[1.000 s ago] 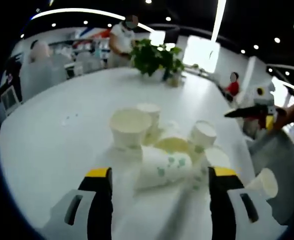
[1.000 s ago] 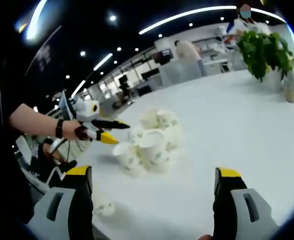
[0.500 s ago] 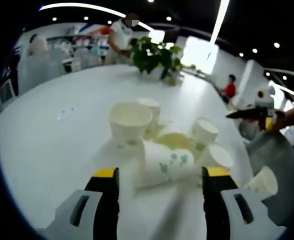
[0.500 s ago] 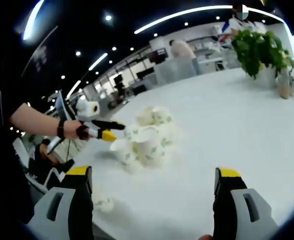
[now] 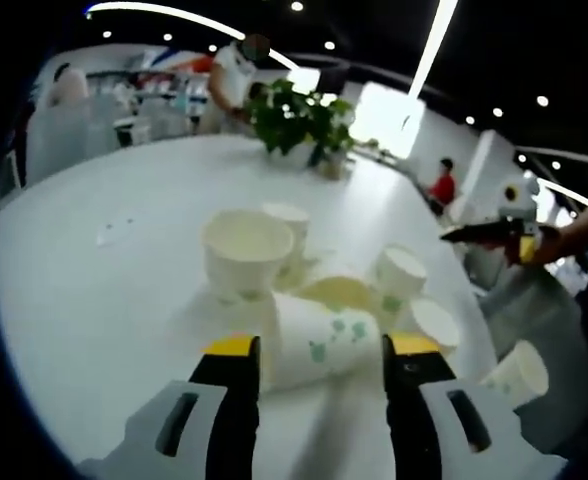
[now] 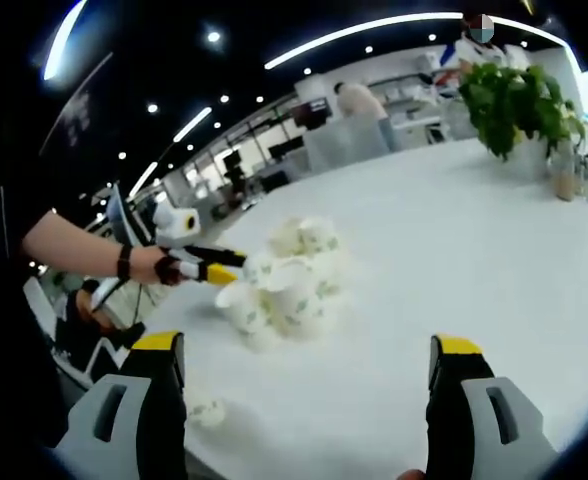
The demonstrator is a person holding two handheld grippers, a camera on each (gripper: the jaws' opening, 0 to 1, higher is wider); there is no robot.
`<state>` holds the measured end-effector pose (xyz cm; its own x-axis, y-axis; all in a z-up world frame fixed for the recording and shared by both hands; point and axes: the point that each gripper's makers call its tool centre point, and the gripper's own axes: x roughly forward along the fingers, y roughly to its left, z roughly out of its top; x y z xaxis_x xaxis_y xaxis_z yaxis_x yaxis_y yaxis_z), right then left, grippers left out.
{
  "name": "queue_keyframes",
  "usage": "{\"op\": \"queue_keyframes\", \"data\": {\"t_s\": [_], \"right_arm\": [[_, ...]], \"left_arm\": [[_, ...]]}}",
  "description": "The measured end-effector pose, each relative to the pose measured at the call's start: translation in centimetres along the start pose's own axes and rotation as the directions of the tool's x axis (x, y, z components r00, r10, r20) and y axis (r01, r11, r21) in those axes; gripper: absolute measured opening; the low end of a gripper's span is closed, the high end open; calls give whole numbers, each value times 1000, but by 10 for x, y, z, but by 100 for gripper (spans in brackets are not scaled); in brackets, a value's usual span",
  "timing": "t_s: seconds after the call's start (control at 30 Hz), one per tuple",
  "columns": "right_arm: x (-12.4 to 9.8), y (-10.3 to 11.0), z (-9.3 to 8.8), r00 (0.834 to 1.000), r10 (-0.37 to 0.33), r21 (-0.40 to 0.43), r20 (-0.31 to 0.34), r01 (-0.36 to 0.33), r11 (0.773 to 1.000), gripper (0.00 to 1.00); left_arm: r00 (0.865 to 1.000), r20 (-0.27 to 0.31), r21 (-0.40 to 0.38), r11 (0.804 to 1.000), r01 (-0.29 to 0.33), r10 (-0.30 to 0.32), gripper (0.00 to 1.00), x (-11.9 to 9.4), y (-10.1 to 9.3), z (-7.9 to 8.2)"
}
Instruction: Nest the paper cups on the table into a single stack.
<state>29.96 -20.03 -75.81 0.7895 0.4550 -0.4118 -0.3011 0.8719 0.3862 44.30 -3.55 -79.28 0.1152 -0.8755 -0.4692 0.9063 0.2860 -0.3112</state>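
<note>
White paper made up the whole cluster of cups on the table (image 5: 84, 300) in the left gripper view. My left gripper (image 5: 317, 352) had its yellow-tipped jaws set narrow, one on each side of a cup lying on its side (image 5: 319, 340), printed with green leaves; I could not tell whether the tips actually pressed it. Just behind that one stood an upright cup (image 5: 246, 252) with its mouth open to the camera, and a second upright cup (image 5: 292, 228) sat close behind it. More cups lay tipped to the right of these: one (image 5: 402, 277) leaning, one (image 5: 434, 325) with its mouth facing me. A single cup (image 5: 519, 372) rested apart, near the table edge at lower right. A potted plant (image 5: 294, 118) stood at the far side of the table. My right gripper (image 5: 496, 232) showed at the right, held in a hand.

In the right gripper view, my right gripper (image 6: 309, 362) held its jaws wide apart over bare table, nothing between them. The cluster of cups (image 6: 289, 280) sat well ahead, and the left gripper (image 6: 214, 268) reached into it from the left. The lone cup (image 6: 209, 412) lay near the left jaw.
</note>
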Motion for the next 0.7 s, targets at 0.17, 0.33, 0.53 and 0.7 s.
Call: {"op": "queue_keyframes", "data": {"t_s": [0.17,0.33,0.53,0.7], "right_arm": [[-2,-2,1,1000,-5,-2,-4,5,1000,100],[-5,-5,3,1000,-9,-1,-1,9,1000,100],[-9,-6,8,1000,-18,-10,9,19,1000,100],[-9,-4,7,1000,-19,-8,6,19,1000,100]], "left_arm": [[1000,28,-26,1000,-2,3,40,0,3,5],[999,25,-50,999,20,-19,35,1,0,2],[999,25,-63,997,35,-34,27,-1,-3,-2],[999,36,-92,995,44,-41,22,-4,-3,-3]]}}
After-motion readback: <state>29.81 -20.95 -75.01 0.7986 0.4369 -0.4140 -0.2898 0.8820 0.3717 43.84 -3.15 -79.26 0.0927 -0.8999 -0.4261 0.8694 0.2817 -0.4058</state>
